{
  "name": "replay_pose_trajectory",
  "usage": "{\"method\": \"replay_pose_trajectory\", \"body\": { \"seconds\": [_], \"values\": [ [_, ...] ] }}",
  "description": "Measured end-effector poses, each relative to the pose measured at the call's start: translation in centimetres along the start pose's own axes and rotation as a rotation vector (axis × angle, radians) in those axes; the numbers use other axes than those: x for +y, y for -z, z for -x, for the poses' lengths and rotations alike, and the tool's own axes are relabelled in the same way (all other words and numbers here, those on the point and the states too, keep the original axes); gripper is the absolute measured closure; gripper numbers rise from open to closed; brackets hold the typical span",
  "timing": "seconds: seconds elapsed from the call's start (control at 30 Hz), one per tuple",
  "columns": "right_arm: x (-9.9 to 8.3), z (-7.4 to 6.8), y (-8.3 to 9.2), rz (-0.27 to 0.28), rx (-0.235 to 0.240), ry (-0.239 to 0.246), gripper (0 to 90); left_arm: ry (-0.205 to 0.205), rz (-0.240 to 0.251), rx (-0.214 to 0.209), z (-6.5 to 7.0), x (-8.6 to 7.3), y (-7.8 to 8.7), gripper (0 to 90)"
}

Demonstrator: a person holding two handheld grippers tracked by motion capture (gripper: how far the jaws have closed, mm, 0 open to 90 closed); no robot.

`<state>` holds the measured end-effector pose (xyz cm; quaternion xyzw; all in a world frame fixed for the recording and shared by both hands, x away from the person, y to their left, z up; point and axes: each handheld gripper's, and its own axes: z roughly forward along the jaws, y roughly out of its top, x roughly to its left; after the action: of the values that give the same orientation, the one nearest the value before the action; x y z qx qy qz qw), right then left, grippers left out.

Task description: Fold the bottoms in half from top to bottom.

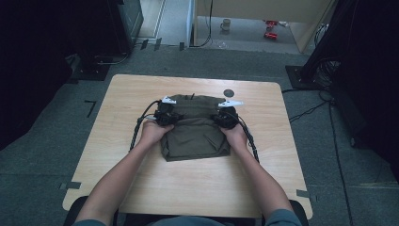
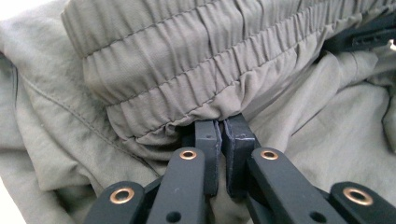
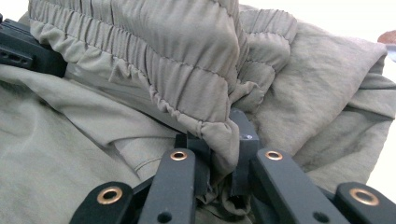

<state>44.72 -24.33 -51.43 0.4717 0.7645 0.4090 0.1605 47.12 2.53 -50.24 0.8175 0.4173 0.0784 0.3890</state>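
An olive-green garment with an elastic waistband (image 1: 195, 129) lies folded in the middle of the wooden table (image 1: 141, 183). My left gripper (image 1: 165, 114) rests on its left side, jaws shut on the gathered waistband (image 2: 187, 79). My right gripper (image 1: 226, 115) sits on the garment's right side, jaws shut on a fold of the same waistband (image 3: 187, 88). In the left gripper view my left gripper (image 2: 220, 130) pinches the band's lower edge. In the right gripper view my right gripper (image 3: 219, 140) has cloth bunched between its jaws, and the other gripper (image 3: 28, 46) shows far left.
A dark round mark (image 1: 228, 92) sits on the table behind the garment. Black cables (image 1: 139, 127) trail from both grippers across the tabletop. Dark stands and cables (image 1: 320, 70) surround the table on grey carpet. A mug (image 1: 226, 24) stands far back on the floor.
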Motion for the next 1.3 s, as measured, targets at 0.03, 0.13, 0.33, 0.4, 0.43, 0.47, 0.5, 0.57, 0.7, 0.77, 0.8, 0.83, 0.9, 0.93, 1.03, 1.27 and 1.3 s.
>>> {"method": "replay_pose_trajectory", "body": {
  "seconds": [0.03,0.13,0.33,0.4,0.43,0.47,0.5,0.57,0.7,0.77,0.8,0.83,0.9,0.93,1.03,1.27,1.3],
  "values": [
    [0.2,0.2,-0.2,0.000,-0.001,0.000,81.7,0.004,0.000,-0.001,-0.2,0.2,-0.2,87.7],
    [0.7,0.6,-0.7,0.001,-0.011,-0.004,81.6,-0.001,-0.004,0.006,-0.7,1.0,-0.7,87.6],
    [1.7,1.6,-1.9,0.016,-0.017,-0.008,81.4,-0.007,-0.002,0.035,-1.5,2.4,-1.5,87.7],
    [1.9,1.9,-2.1,0.019,-0.016,-0.026,81.8,-0.011,0.013,0.045,-1.4,2.5,-1.4,88.0],
    [2.1,1.9,-2.0,0.016,-0.011,-0.039,82.0,-0.011,0.025,0.046,-1.4,2.6,-1.1,88.3],
    [2.4,1.9,-1.9,0.015,-0.009,-0.042,82.1,-0.010,0.041,0.041,-1.4,2.7,-0.8,88.5],
    [2.7,1.8,-1.6,0.022,-0.011,-0.035,82.2,-0.014,0.055,0.042,-1.3,2.8,-0.4,88.7],
    [3.2,1.6,-0.9,0.042,-0.009,-0.020,82.3,-0.023,0.085,0.039,-1.0,3.2,0.5,88.8],
    [4.3,0.8,1.0,0.087,-0.010,0.030,82.3,-0.056,0.153,0.031,-0.1,3.6,2.9,88.9],
    [4.7,0.4,2.0,0.107,-0.001,0.052,82.2,-0.063,0.178,0.023,0.3,3.5,3.9,88.8],
    [4.8,0.2,2.5,0.115,0.001,0.063,82.2,-0.068,0.189,0.019,0.6,3.3,4.4,88.8],
    [4.9,-0.1,3.0,0.119,0.003,0.073,82.2,-0.077,0.200,0.020,0.9,3.2,4.9,88.7],
    [4.9,-0.6,3.9,0.130,0.014,0.090,82.2,-0.077,0.221,0.012,1.4,2.6,5.6,88.6],
    [4.8,-0.8,4.3,0.130,0.017,0.098,82.1,-0.082,0.224,0.007,1.7,2.3,6.0,88.5],
    [4.1,-1.4,5.2,0.115,0.034,0.107,81.8,-0.090,0.222,-0.006,2.4,1.4,6.5,88.1],
    [1.6,-2.0,5.4,0.057,0.052,0.122,79.4,-0.113,0.161,-0.009,3.2,-0.7,6.0,86.5],
    [1.3,-2.0,5.3,0.053,0.053,0.122,79.2,-0.112,0.152,-0.009,3.3,-0.9,5.8,85.7]
  ]
}}
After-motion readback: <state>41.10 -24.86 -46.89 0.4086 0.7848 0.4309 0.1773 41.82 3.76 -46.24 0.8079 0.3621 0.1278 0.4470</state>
